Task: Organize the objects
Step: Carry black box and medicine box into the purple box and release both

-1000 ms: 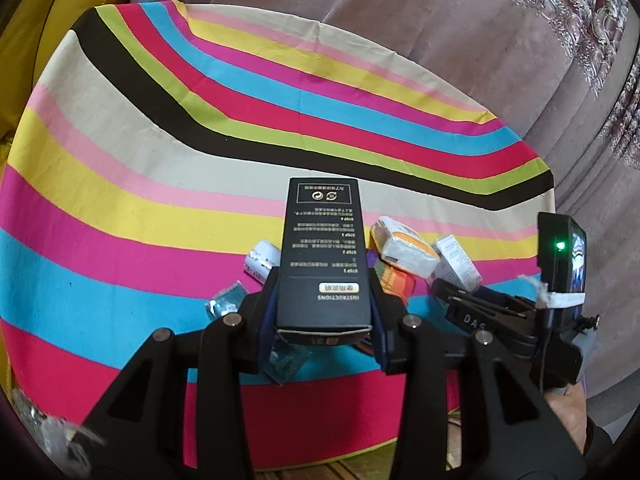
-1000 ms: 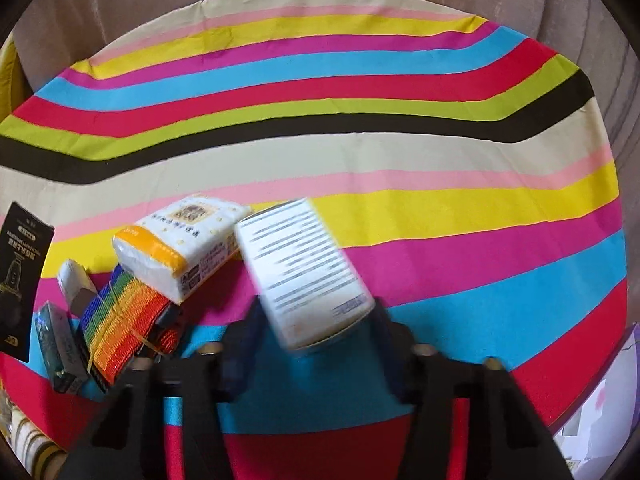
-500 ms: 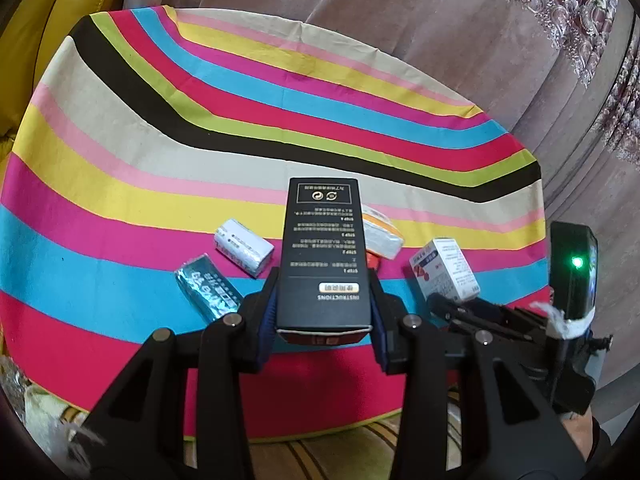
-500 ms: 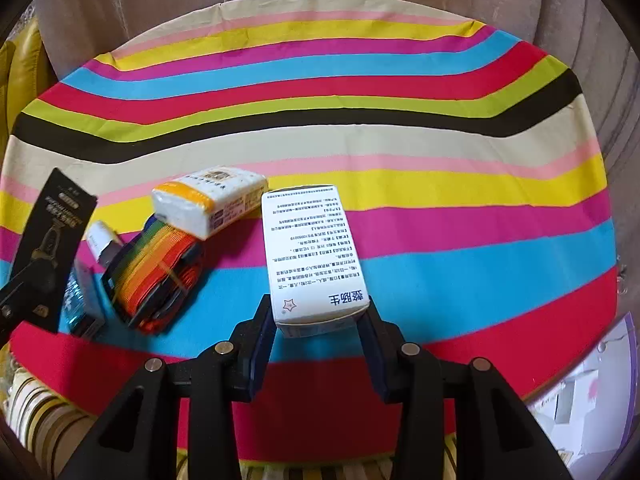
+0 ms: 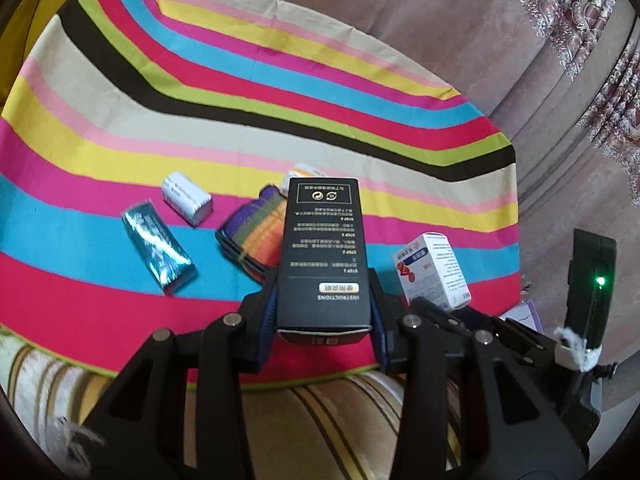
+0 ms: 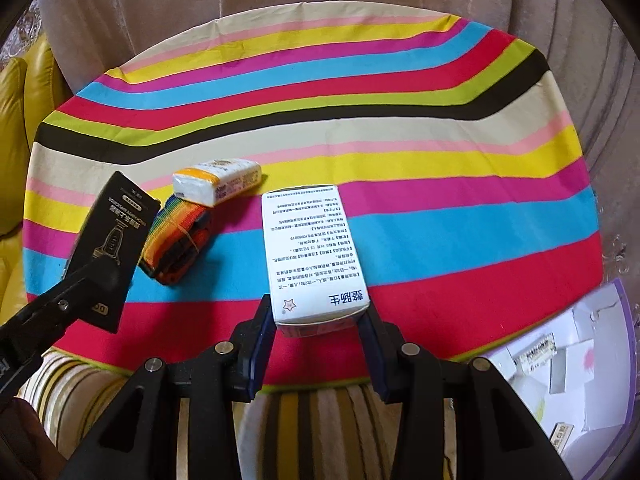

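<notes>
left wrist view: left gripper [image 5: 323, 322] clamps black box [image 5: 323, 252], right gripper [image 6: 318, 330] clamps white box [image 6: 312, 252]; carry step, next needs a drop spot.

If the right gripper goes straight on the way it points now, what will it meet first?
Probably only the striped cloth. The right gripper, shut on the white box, points down at bare stripes; the tissue pack lies off to the side. Depth is unclear.

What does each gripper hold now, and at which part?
Left gripper: the black box, fingers on both long sides near its end. Right gripper: the white box, the same way.
</notes>
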Available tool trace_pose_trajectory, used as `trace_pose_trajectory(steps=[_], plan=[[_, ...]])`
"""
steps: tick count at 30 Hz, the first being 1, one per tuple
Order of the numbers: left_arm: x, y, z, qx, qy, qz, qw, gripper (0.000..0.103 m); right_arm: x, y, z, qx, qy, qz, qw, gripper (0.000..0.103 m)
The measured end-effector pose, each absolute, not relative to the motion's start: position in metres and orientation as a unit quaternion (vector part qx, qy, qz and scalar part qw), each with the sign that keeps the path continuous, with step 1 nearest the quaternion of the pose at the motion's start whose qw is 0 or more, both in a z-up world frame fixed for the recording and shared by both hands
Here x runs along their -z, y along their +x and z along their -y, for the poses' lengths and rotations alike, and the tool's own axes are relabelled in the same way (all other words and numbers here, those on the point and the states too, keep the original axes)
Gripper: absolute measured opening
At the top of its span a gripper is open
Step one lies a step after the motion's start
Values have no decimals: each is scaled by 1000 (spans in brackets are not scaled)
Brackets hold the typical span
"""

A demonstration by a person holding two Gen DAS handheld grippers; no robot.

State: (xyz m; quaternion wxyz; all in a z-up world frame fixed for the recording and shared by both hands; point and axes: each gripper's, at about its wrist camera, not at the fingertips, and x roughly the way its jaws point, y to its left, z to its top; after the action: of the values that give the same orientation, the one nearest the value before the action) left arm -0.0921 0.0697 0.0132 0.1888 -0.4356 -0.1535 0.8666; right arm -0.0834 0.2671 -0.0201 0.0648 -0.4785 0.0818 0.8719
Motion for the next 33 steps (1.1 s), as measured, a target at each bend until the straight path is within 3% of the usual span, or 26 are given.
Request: trace_pose_trajectory(steps=[7, 19, 33], plan=[[1, -78, -85, -828, -490, 180, 205, 43, 24, -70, -275, -864, -491, -89, 63, 42], [23, -72, -119, -786, -559, 125, 234, 43, 43, -56, -285, -839, -534, -90, 60, 41], [8, -68, -130, -799, -528, 128, 260, 43, 28, -36, -295, -855, -503, -89, 88, 41]])
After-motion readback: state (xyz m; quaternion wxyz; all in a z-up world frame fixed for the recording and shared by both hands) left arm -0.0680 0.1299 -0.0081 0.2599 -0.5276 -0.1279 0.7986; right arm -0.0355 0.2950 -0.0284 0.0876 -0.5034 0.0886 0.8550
